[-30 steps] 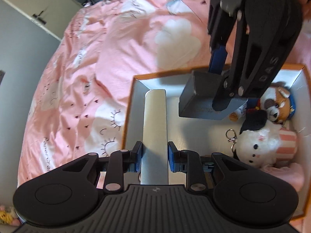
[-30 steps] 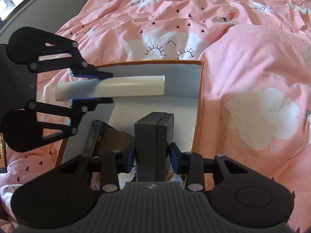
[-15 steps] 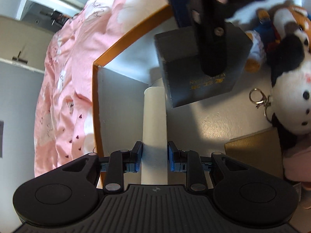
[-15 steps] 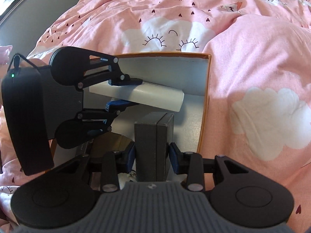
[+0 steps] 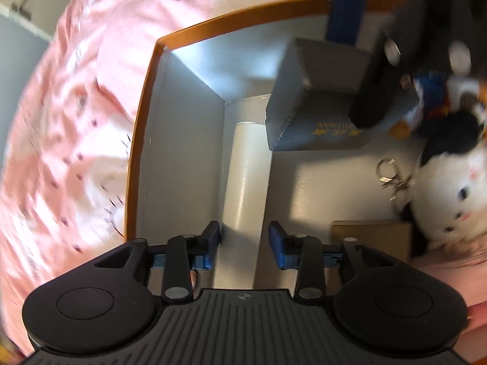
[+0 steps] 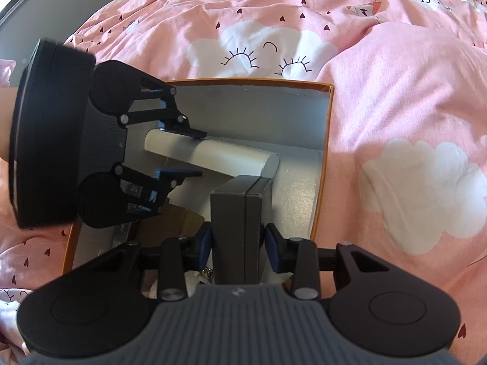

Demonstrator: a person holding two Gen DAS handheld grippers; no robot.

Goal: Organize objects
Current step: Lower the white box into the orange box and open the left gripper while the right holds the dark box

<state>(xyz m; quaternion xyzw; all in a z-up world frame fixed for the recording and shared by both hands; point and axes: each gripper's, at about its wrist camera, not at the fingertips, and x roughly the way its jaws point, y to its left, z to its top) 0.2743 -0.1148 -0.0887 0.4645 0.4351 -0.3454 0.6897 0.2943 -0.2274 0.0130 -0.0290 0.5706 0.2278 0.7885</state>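
An orange-rimmed box (image 5: pixel 143 115) with a white inside sits on the pink bed; it also shows in the right wrist view (image 6: pixel 328 164). A white tube (image 5: pixel 246 182) lies on the box floor along its wall, also in the right wrist view (image 6: pixel 213 155). My left gripper (image 5: pixel 245 243) is open, its pads apart on either side of the tube's near end. My right gripper (image 6: pixel 236 243) has its pads slightly off the sides of a dark grey box (image 6: pixel 240 213), which stands on the box floor; that box shows in the left wrist view (image 5: pixel 322 112).
Plush toys (image 5: pixel 453 182) fill the box's right side, with a metal keyring (image 5: pixel 389 173) and a brown card box (image 5: pixel 371 237) beside them. The pink cloud-print duvet (image 6: pixel 395 121) surrounds the box.
My left gripper lowered the white tube into the box and opened, letting it go. My right gripper's pads have parted slightly from the dark grey box, now lower in the box.
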